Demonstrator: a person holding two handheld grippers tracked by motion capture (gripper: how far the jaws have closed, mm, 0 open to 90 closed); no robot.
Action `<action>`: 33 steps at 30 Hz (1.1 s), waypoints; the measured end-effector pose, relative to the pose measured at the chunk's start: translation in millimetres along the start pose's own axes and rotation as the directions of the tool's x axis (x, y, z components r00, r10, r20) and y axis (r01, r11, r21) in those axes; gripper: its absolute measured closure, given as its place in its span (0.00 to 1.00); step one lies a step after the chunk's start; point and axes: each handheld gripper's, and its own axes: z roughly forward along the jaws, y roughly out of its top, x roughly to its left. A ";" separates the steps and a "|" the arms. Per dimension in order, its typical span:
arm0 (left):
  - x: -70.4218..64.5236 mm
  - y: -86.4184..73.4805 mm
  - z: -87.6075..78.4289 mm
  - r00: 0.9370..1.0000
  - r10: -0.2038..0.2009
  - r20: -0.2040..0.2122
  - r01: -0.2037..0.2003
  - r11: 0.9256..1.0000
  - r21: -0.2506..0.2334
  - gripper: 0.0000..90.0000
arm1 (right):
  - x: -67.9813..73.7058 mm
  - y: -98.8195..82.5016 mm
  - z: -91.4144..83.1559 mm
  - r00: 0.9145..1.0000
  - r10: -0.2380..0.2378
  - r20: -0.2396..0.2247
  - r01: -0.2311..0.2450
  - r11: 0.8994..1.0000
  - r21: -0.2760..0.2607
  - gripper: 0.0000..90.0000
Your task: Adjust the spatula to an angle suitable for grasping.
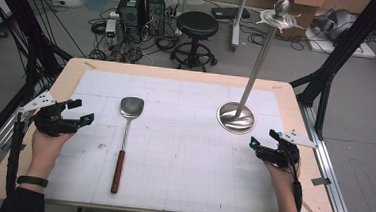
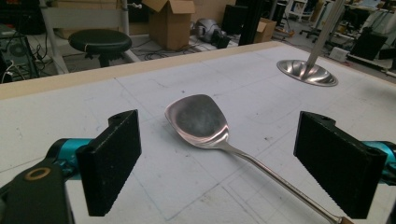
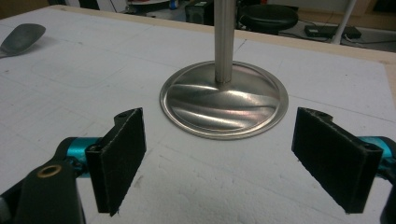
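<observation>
A steel spatula (image 1: 127, 127) with a reddish wooden handle lies on the white gridded mat, blade pointing away from me. In the left gripper view its blade (image 2: 198, 117) lies just ahead of my jaws. A steel stand (image 1: 236, 117) with a round base and a tall pole rises at the right of the mat; the right gripper view looks straight at its base (image 3: 224, 100). My left gripper (image 1: 81, 111) hovers open at the mat's left edge, empty. My right gripper (image 1: 264, 137) is open and empty too, just in front and right of the stand's base.
The wooden table (image 1: 178, 73) carries the white mat (image 1: 182, 156). Beyond the far edge stand a black stool (image 1: 196, 29), computer cases (image 1: 140, 7) and tangled cables on the floor. Black frame struts rise at both sides.
</observation>
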 end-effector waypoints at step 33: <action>-10.1 3.2 -2.7 0.997 0.032 0.064 -0.033 0.999 0.016 0.30 | -1.2 2.3 -1.0 1.000 0.009 -0.003 -0.009 1.000 -0.010 0.19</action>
